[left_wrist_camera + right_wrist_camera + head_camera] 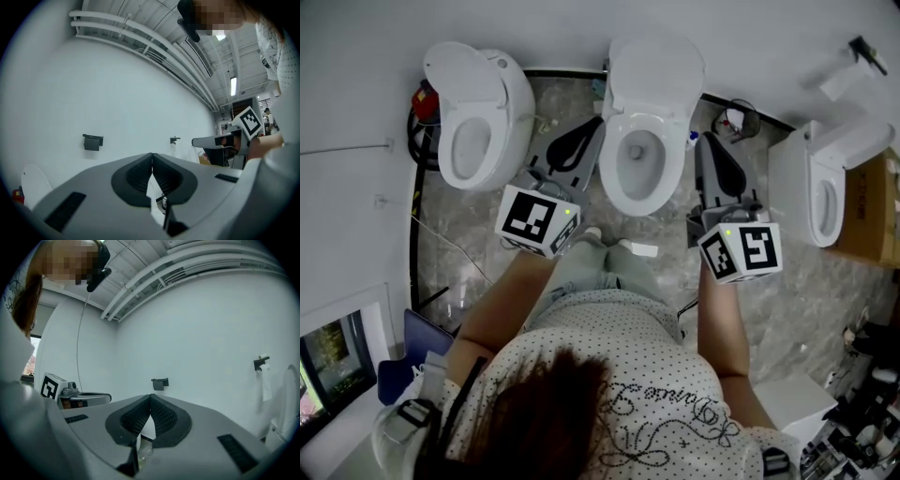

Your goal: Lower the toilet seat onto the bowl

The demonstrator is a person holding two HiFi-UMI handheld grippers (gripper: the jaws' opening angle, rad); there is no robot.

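The person's hair is closest in the head view. The left tongs and right tongs point level on each side of the middle toilet, ready to reach. The toilet seat is there, but I cannot tell if it is up with the lid. Other toilets crowd both sides, and the floor in front is open. In the left gripper view, the left tongs are closed on nothing. In the right gripper view, the right tongs are the same.

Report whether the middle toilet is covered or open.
Open: the head view looks straight into its bowl, and its lid stands raised behind it.
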